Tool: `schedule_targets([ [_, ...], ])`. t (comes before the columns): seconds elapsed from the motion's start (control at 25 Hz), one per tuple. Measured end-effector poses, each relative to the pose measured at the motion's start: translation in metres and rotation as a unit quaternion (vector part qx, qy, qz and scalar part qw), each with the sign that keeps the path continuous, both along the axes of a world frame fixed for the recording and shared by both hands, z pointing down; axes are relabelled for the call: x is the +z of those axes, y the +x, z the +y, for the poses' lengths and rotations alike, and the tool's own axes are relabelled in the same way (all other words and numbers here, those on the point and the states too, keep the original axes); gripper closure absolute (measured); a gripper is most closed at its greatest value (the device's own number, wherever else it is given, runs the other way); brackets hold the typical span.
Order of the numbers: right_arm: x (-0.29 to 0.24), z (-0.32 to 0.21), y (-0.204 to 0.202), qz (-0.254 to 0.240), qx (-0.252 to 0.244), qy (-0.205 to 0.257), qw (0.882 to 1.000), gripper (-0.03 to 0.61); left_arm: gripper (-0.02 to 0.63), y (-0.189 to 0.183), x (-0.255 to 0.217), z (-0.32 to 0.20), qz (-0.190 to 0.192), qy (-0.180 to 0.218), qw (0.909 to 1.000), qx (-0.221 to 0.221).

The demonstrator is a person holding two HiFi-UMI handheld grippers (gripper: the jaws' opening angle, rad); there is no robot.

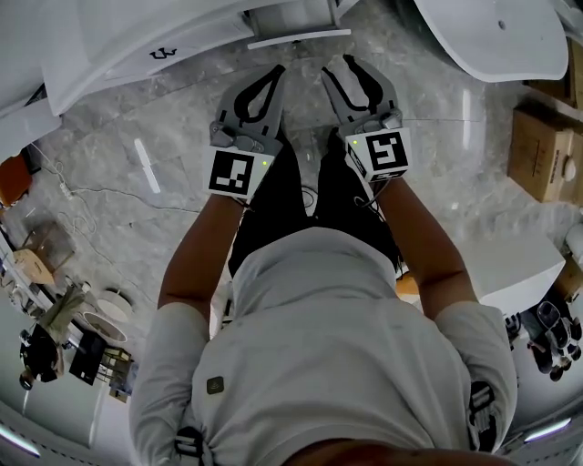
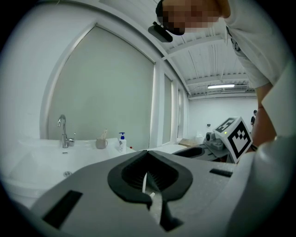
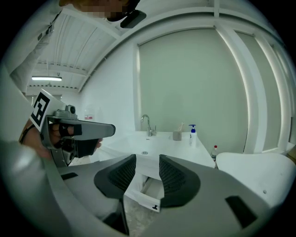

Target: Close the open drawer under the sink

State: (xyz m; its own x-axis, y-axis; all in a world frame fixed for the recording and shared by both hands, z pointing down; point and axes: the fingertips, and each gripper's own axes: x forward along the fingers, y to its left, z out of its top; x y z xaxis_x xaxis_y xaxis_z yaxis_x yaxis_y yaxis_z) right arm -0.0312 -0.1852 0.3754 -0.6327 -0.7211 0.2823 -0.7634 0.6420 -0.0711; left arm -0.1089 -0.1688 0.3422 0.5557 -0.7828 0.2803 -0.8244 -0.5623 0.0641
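Observation:
The open white drawer (image 3: pixel 149 189) juts out below the white sink (image 3: pixel 155 143), and I see it through the gap of my right gripper (image 3: pixel 147 169), whose jaws stand apart with nothing between them. In the head view the drawer (image 1: pixel 297 25) lies just ahead of both grippers, a short way beyond their tips. My left gripper (image 2: pixel 148 155) has its dark pads met at the tips and holds nothing. From above, the left gripper (image 1: pixel 275 73) and the right gripper (image 1: pixel 344 65) are side by side over the marble floor.
A faucet (image 3: pixel 147 124), a cup (image 3: pixel 177 135) and a soap bottle (image 3: pixel 192 134) stand on the sink top. A white curved tub (image 1: pixel 496 32) is at the far right, cardboard boxes (image 1: pixel 542 150) beside it. Clutter (image 1: pixel 55 300) and a cable (image 1: pixel 100 196) lie left.

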Motion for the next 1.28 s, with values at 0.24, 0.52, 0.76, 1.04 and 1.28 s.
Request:
schedule_targets([
  [0.24, 0.062, -0.015, -0.008, 0.008, 0.010, -0.027, 1.000, 0.387, 0.604, -0.008, 0.047, -0.018, 0.002, -0.010, 0.9999, -0.002],
  [0.52, 0.139, -0.033, -0.010, 0.018, 0.026, -0.055, 0.998, 0.380, 0.604, -0.014, 0.110, -0.037, -0.009, -0.024, 0.9996, -0.008],
  [0.76, 0.211, -0.033, -0.022, 0.028, 0.021, -0.080, 0.996, 0.380, 0.604, -0.021, 0.170, -0.043, -0.013, -0.038, 0.9990, -0.017],
  [1.04, 0.288, -0.037, -0.033, 0.048, 0.015, -0.107, 0.993, 0.380, 0.604, -0.029, 0.227, -0.045, -0.015, -0.033, 0.9988, -0.033],
  [1.28, 0.336, -0.051, -0.038, 0.049, 0.038, -0.118, 0.991, 0.380, 0.604, -0.030, 0.264, -0.048, -0.018, -0.024, 0.9989, -0.035],
])
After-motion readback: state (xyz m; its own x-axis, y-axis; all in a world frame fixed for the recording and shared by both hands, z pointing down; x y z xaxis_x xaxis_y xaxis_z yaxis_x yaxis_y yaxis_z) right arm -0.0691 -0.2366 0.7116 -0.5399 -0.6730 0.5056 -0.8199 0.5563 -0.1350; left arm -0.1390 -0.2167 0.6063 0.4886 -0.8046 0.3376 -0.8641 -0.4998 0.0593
